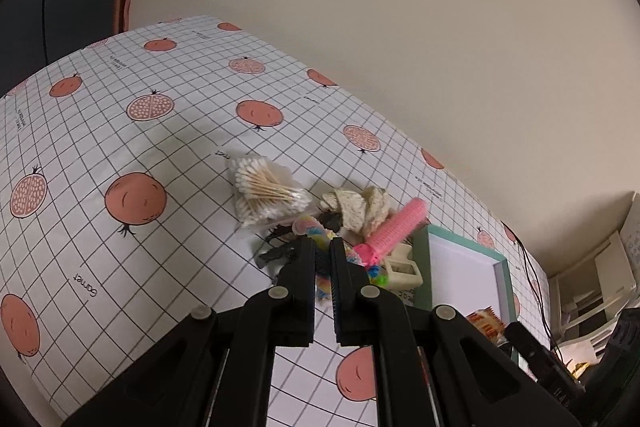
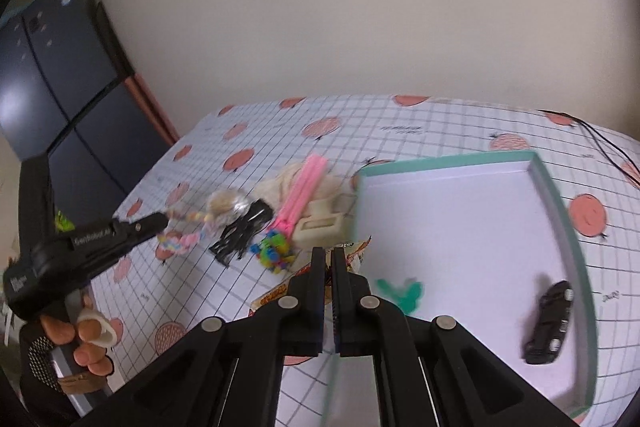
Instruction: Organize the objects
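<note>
**Pomegranate-print cloth, box and clutter**

Gridded tablecloth (image 2: pixel 460 131) covers my table. On it sits a mint-rimmed white cardboard box (image 2: pixel 560 211) holding a black toy car (image 2: pixel 550 323) and something green. My left tongs (image 1: pixel 322 247) pinch a pastel braided band (image 1: pixel 310 229) — lifted off the pile. My right tongs (image 2: pixel 328 257) hover nearly closed — empty.

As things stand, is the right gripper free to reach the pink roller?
Probably yes. The right gripper looks empty, jaws nearly closed, and the pink roller lies on top of the pile ahead, with only a snack packet below the path.
</note>
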`<state>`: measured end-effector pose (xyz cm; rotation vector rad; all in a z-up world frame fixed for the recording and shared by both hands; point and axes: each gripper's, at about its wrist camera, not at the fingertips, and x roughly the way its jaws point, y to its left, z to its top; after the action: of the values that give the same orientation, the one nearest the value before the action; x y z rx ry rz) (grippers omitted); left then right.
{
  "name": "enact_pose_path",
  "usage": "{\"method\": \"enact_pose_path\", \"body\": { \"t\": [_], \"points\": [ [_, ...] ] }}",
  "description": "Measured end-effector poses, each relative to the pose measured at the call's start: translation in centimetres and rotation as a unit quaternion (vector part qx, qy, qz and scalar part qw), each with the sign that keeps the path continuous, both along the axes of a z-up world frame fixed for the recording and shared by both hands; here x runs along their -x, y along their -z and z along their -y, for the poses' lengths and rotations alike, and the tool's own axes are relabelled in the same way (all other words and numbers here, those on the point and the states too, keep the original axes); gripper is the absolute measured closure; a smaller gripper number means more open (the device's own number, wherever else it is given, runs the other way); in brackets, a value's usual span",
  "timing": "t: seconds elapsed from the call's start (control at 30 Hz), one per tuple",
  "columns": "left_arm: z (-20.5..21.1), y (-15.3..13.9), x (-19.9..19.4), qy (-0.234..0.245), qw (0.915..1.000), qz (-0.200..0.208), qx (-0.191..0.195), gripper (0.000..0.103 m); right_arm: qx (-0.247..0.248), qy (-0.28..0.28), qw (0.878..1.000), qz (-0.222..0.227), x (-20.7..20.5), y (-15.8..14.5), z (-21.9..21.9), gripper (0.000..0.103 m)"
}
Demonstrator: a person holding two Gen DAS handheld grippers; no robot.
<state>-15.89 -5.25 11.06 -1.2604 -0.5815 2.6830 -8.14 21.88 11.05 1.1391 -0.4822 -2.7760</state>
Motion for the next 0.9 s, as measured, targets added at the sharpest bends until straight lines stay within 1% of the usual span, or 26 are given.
{"method": "enact_pose_path", "body": {
  "t": [0.27,0.5,0.6,0.77,0.9],
  "points": [
    [-3.5,-0.6,-0.7,0.034,0.9993,-0.01,0.01,0.097,0.009,0.061,0.998,0.006,-1.7,0.2,-4.8,0.1],
    [-8.1,-1.1,-1.7,0.087,0.996,-0.016,0.016,0.097,0.008,0.104,0.994,0.021,-3.3,0.9,-8.1,0.1],
    [-10.2,-1.1,-2.2,0.115,0.993,-0.016,0.02,0.097,0.01,0.116,0.993,0.027,-3.8,1.2,-9.0,0.1],
    [-13.5,-0.5,-3.0,0.164,0.9863,-0.005,0.012,0.097,0.005,0.131,0.991,0.038,-4.3,1.6,-9.6,0.1],
    [-15.9,0.4,-3.5,0.199,0.9798,0.008,0.023,0.097,0.006,0.133,0.99,0.043,-4.4,1.8,-9.7,0.1]
  ]
}}
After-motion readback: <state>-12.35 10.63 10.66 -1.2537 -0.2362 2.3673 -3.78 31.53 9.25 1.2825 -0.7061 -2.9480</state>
